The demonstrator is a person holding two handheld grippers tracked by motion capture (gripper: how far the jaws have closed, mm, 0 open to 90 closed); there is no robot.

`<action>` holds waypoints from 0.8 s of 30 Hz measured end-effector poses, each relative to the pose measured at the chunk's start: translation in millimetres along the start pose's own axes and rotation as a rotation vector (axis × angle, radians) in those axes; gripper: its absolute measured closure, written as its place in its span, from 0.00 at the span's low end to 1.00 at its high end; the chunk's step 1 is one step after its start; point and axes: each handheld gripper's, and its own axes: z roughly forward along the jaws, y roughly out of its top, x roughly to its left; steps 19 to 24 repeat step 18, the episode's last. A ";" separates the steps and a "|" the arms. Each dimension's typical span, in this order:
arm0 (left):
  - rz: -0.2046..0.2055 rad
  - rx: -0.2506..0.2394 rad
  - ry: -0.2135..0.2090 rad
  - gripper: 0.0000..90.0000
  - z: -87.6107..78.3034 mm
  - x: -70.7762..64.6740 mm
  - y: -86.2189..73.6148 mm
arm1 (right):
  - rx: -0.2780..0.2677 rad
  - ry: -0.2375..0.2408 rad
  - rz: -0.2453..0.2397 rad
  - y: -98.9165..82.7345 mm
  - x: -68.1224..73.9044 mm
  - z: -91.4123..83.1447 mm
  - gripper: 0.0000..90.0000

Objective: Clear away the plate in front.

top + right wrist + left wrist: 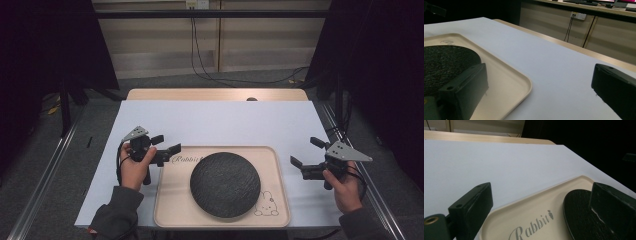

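Observation:
A cream tray [170, 200] printed with "Rabbit" and a rabbit drawing lies on the white table near its front edge. A round dark slate plate [225, 184] rests in the tray's middle. My left gripper [166, 144] hovers open over the tray's far left corner; its own view shows the tray [524, 210] and the plate [579, 215] between the jaws. My right gripper [306, 151] stands open just right of the tray, nothing in it. Its view shows the tray's corner [524, 85] and the plate [446, 62] at the left.
The white table top [220, 122] has free room behind the tray and a wooden strip [215, 94] along its far edge. Cables [200, 60] hang from a wall socket beyond. Metal rails [45, 175] flank the table on both sides.

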 end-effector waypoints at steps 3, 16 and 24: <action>-0.001 0.002 0.002 0.06 -1.8 2.2 -0.7 | 0.000 0.002 0.000 0.0 0.1 0.0 0.00; 0.006 -0.002 0.028 0.06 -4.8 6.7 -2.4 | 0.020 0.004 -0.006 -1.1 0.9 1.3 0.00; 0.006 -0.005 0.026 0.06 -4.8 6.4 -2.2 | 0.024 0.005 -0.010 -1.7 1.5 2.0 0.00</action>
